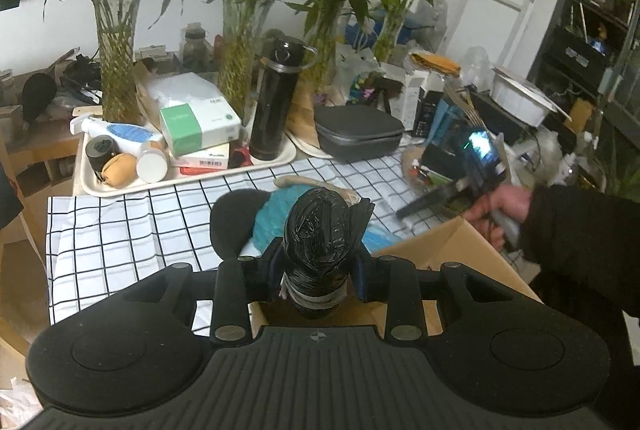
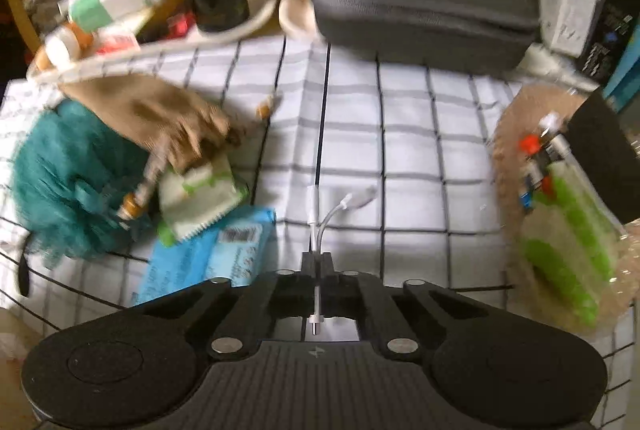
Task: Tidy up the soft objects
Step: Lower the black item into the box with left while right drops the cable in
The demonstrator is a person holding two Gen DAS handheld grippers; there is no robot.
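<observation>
Nearest the left wrist camera, the left tongs (image 1: 316, 270) were partly closed around a roll of black plastic bags (image 1: 318, 230), the pads pressing on its lower end so that it stood upright between them, apparently held up for carrying. Just below it lay the open flaps of a cardboard box (image 1: 460, 254), which looked like the place where the soft things were meant to go. In the right wrist view, the right tongs (image 2: 317, 266) were closed tight on a thin white adapter cable (image 2: 320, 230), its plug sticking out behind the jaws and its short branch curling up in front, hanging just above the checked cloth (image 2: 420, 157) that covered the tabletop. To the left on the cloth lay the soft things not yet sorted: a blue packet (image 2: 208, 262), a green-and-white packet (image 2: 200, 197), a teal mesh sponge (image 2: 68, 181) and a brown drawstring pouch (image 2: 156, 117), heaped and touching one another, probably gathered there for picking up. To the right lay a clear bag of green items (image 2: 568, 230). Farther back stood a grey zipped case (image 2: 420, 9) and a black flask (image 1: 276, 97) on a cream tray (image 1: 86, 165). Behind those stood glass vases of bamboo (image 1: 116, 61) against the wall.
</observation>
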